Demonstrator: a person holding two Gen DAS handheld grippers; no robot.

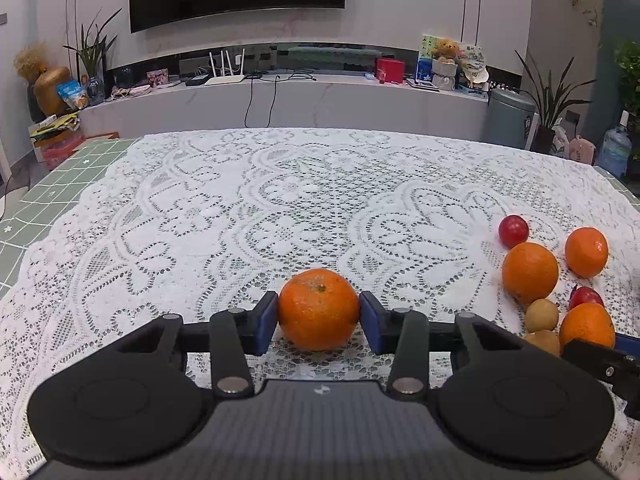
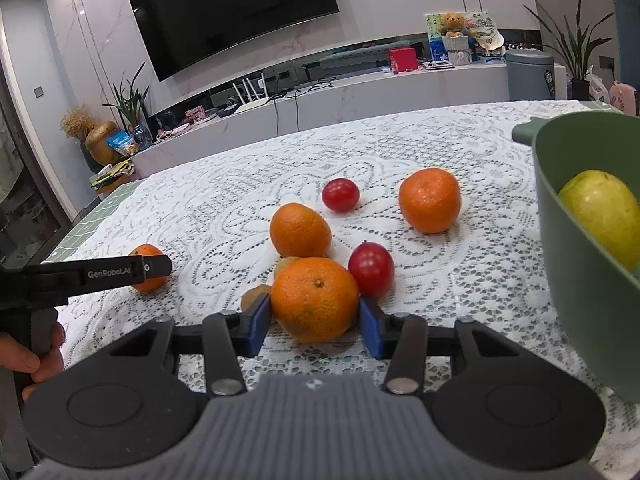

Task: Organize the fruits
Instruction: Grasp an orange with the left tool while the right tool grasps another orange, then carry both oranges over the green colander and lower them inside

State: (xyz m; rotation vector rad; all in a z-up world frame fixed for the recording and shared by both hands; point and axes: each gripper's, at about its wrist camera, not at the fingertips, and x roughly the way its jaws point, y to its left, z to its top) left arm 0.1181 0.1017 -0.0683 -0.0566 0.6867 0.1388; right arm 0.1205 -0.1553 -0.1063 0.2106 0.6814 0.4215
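My left gripper [image 1: 319, 320] is shut on a mandarin orange [image 1: 319, 300] that rests on the lace tablecloth [image 1: 240, 216], a blue pad pressing on each side. My right gripper [image 2: 315, 320] is shut on another mandarin orange [image 2: 315, 296] at the front of a fruit cluster. In the right wrist view, the left gripper's black finger [image 2: 100, 274] crosses in front of its orange [image 2: 146, 252] at the left. In the left wrist view, the right gripper's orange [image 1: 586, 326] sits at the far right.
Around the right gripper lie two more oranges [image 2: 300, 230] [image 2: 430, 200], two red fruits [image 2: 340, 195] [image 2: 371, 268] and small brown fruits [image 2: 256, 296]. A green bowl [image 2: 592, 300] holding a yellow-green fruit [image 2: 600, 208] stands close on the right. A hand [image 2: 36, 356] grips the left tool.
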